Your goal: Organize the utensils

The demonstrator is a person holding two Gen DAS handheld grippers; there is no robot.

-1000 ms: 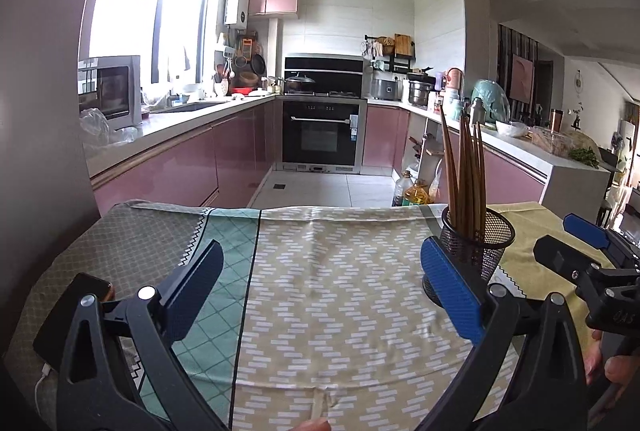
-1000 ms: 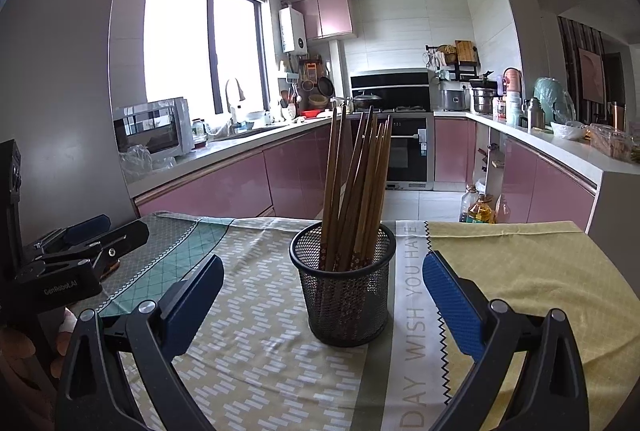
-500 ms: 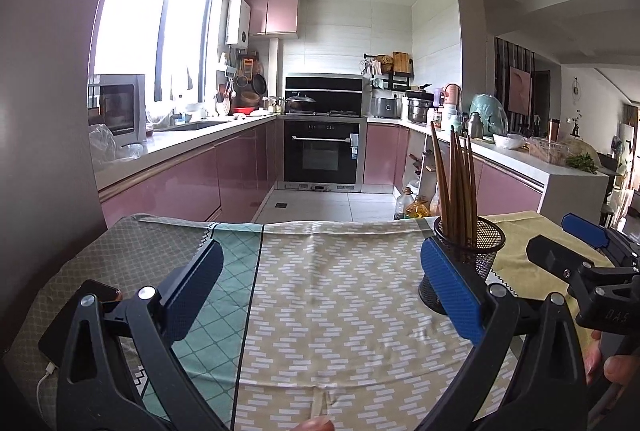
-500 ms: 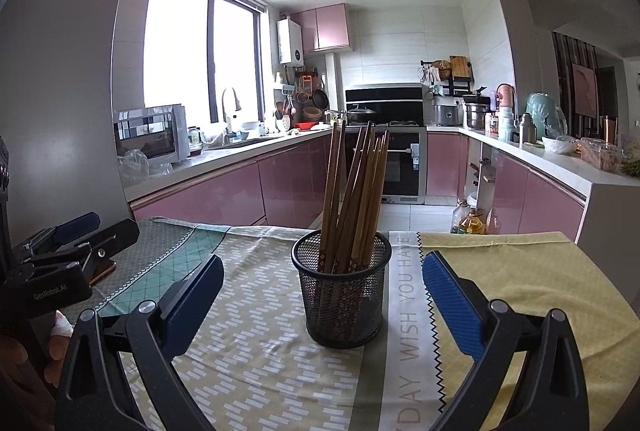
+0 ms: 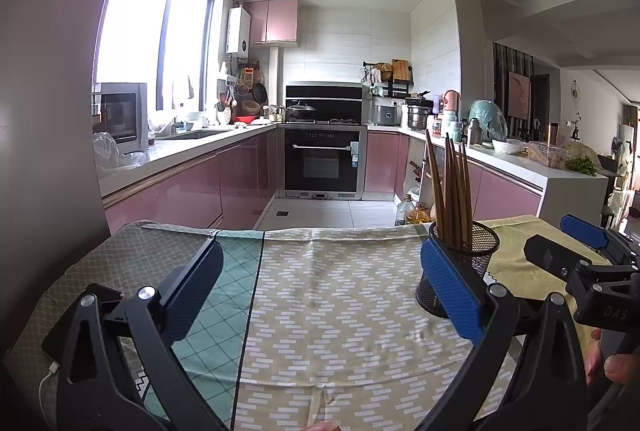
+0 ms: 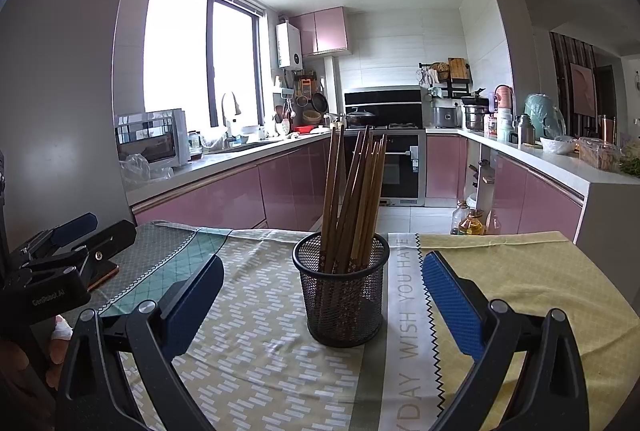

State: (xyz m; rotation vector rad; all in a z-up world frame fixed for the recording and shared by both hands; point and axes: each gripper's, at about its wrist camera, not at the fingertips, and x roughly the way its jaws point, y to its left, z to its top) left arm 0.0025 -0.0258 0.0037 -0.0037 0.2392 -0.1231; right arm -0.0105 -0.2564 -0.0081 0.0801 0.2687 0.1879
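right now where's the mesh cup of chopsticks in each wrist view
Left wrist view: the mesh cup stands right of centre, partly behind the left gripper's right blue pad.
Right wrist view: the mesh cup stands dead centre on the cloth, between the open fingers of the right gripper.
Shared landmark: the black oven at the far end of the kitchen.

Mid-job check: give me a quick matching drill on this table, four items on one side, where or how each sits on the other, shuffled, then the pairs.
Items:
1. chopsticks
2. mesh cup
3. phone
4. right gripper

States:
A. open, empty
B. standing upright on the tablecloth
C. flat near the table's left edge, cable plugged in
D. leaning inside the cup

Pairs: 1-D, 2-B, 3-C, 4-A
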